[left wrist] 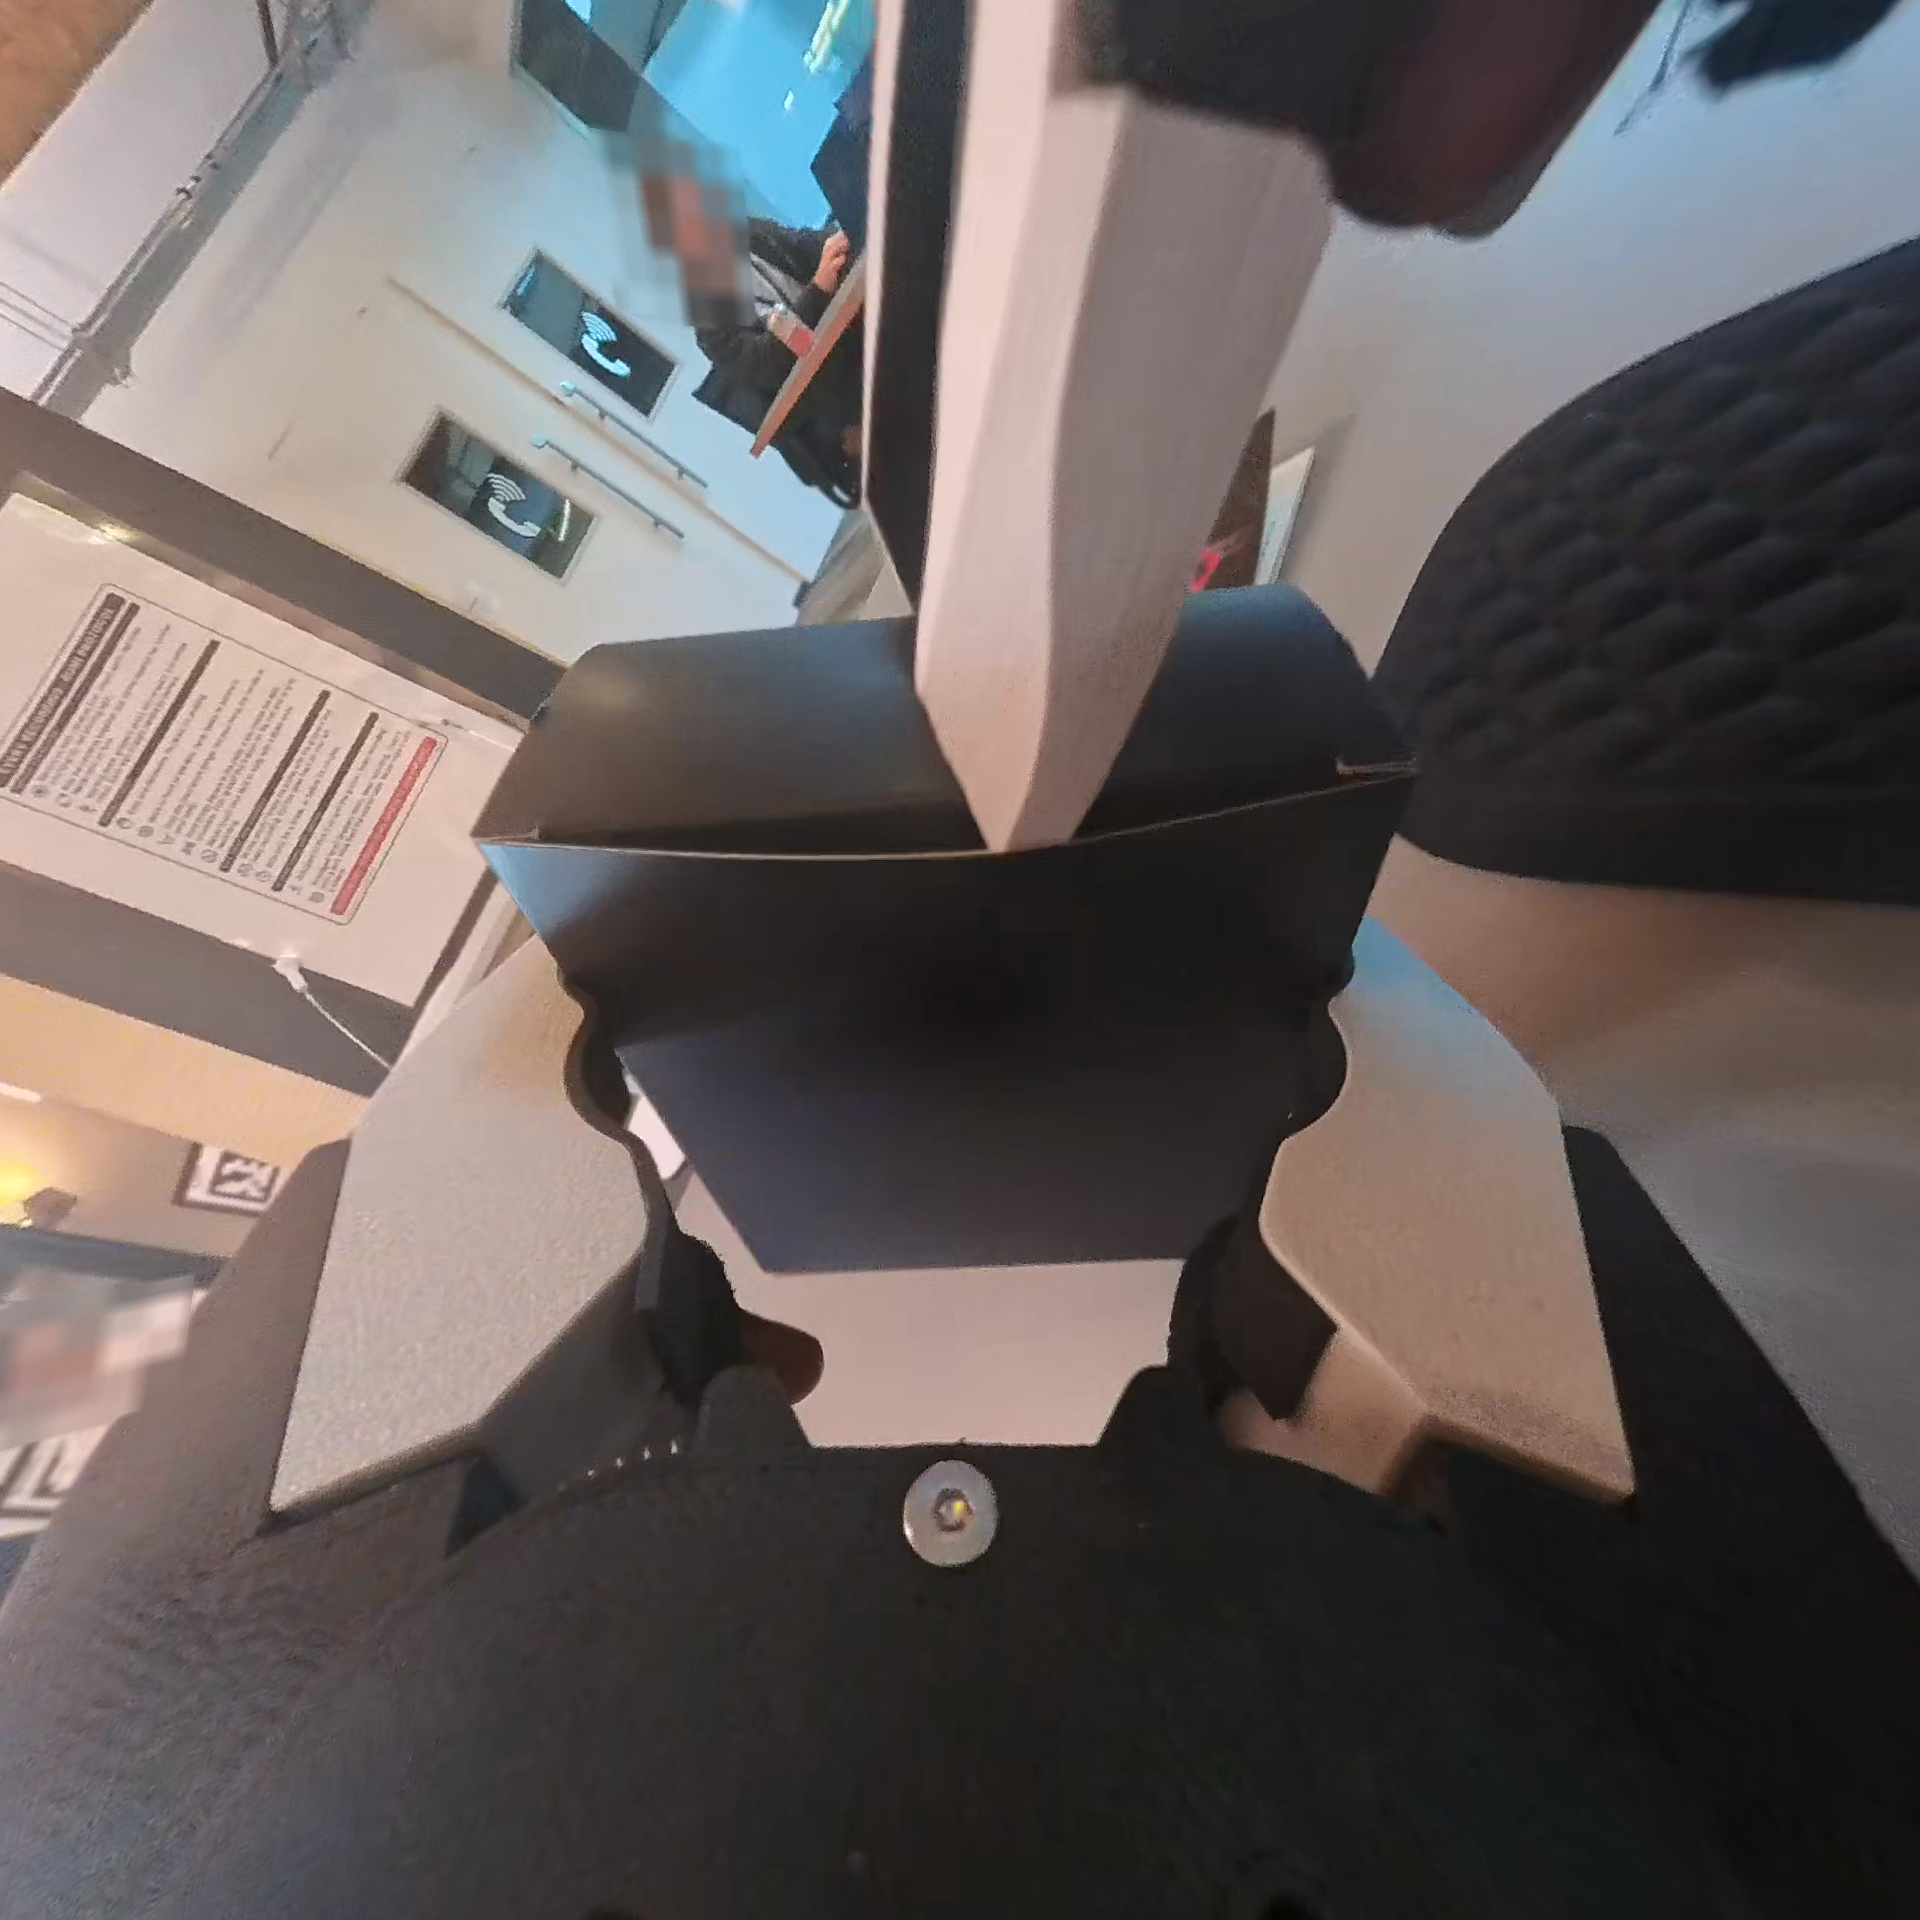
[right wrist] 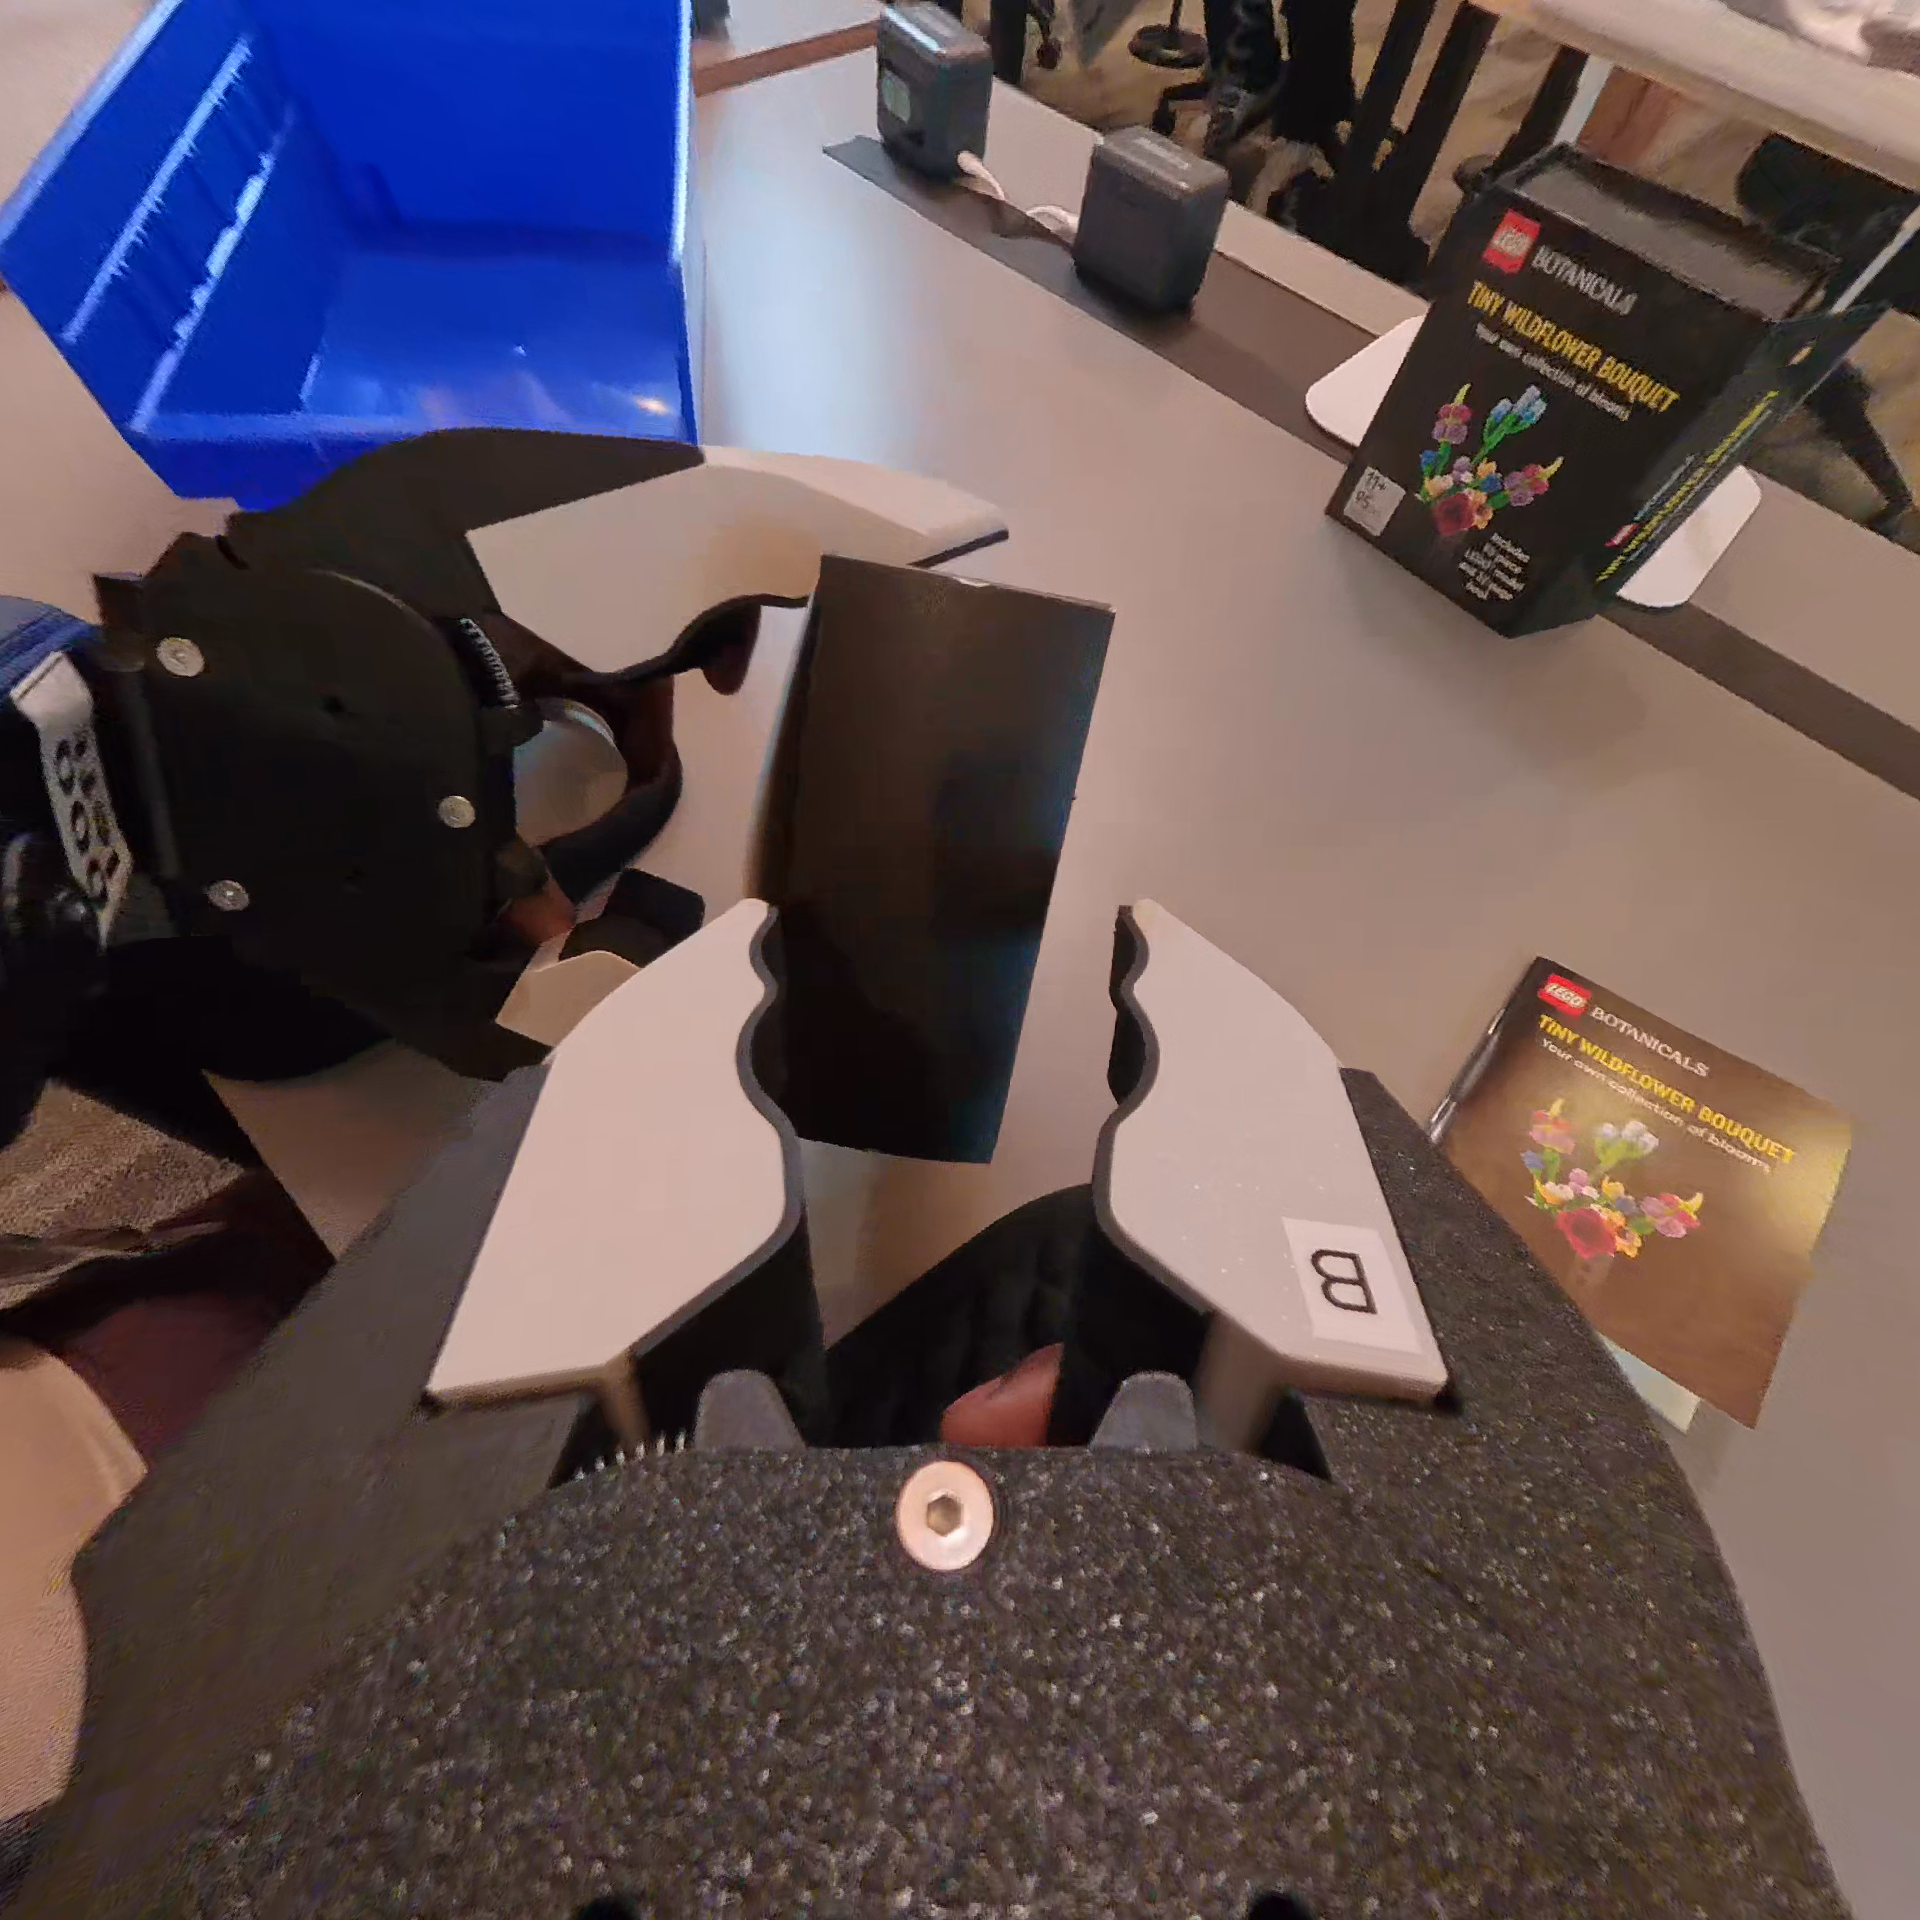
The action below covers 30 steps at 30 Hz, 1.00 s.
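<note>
Black box (right wrist: 935,831) clamped between wide-spread left tongs (left wrist: 956,987) above the grey surface (right wrist: 1351,831); right tongs (right wrist: 948,914) straddle it, apart, only one finger touching.

Black box (right wrist: 925,831) between the claw's fingers: smooth semi-gloss card, grey tabletop (right wrist: 1299,748) beyond: matt, blue bin (right wrist: 416,260) far left: glossy plastic

Plain black box (right wrist: 925,852) (open-topped) upright between jaws.

An office-like workspace: grey table (right wrist: 1299,727), blue bin (right wrist: 416,260), wall poster (left wrist: 223,748).
</note>
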Motion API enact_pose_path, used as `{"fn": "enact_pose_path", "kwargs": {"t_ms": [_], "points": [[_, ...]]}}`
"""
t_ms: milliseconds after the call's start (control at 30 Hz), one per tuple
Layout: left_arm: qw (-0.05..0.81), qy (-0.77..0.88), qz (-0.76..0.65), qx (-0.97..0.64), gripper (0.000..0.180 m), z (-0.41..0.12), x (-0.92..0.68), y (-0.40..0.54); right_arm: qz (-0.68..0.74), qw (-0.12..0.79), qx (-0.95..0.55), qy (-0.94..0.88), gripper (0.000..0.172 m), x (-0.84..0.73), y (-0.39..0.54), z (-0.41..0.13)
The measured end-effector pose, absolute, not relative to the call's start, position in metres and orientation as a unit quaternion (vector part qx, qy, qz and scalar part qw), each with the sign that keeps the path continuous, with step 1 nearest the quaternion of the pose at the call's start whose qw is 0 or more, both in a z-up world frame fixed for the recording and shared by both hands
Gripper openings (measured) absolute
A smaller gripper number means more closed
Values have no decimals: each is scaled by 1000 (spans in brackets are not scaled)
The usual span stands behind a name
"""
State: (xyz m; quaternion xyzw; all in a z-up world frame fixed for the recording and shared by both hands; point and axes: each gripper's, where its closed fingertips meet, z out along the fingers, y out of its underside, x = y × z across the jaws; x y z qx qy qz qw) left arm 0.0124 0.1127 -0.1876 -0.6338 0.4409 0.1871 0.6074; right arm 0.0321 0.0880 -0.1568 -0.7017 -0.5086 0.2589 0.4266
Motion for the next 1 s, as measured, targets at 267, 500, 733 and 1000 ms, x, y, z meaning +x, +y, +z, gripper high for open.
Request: {"fn": "enact_pose_path", "kwargs": {"t_ms": [267,500,733,1000], "points": [[554,437,198,-680,123,-207,2,119,224,416,-705,-529,52,16,91,-177],[550,400,156,-716,124,-209,-2,122,190,459,-696,-519,49,10,98,-171],[557,372,109,-735,124,-211,-3,126,180,502,-684,-497,46,7,105,-164],[588,371,74,-715,123,-205,3,122,257,497,-680,-474,44,10,104,-160]]}}
